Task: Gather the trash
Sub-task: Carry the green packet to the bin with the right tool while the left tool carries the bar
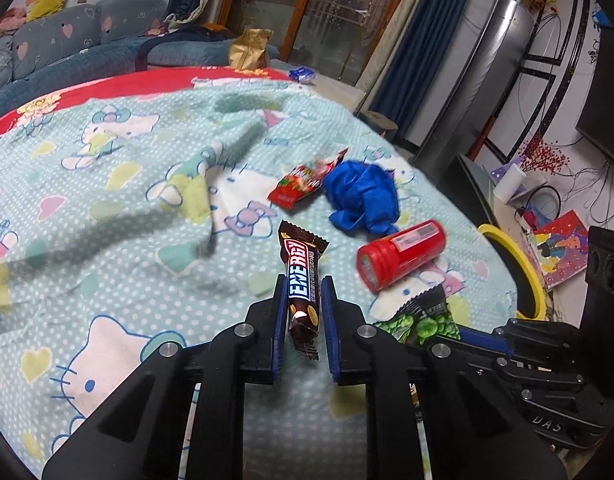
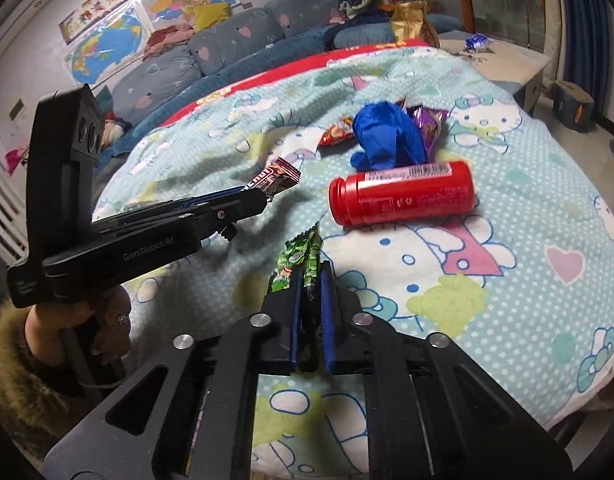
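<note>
The left tool [image 1: 305,300] is clamped on a brown chocolate bar [image 1: 301,280], its wrapper printed "ENERGY" in white on blue and red, crimped ends sticking out ahead of and behind the pads; the bar stands on edge, and whether its lower end touches the cloth cannot be told. The right tool [image 2: 310,280] is clamped on a green snack packet [image 2: 297,258] (printed with what look like green peas), pinched flat between the blue pads, its jagged top edge pointing up past them. Both sit over a tabletop [image 1: 107,168] covered in a dotted aqua cartoon-cat cloth. Still lying on the cloth: a red cylindrical bottle [image 2: 403,193] on its side with a printed label, a crumpled blue glove [image 2: 387,140] just beyond it, a red snack wrapper [image 1: 303,184] touching the glove's left side, and a purple wrapper [image 2: 431,124] tucked behind the glove. A yellow-rimmed bin [image 1: 519,268] stands beside the tabletop's right edge, its inside dark, contents not visible
</note>
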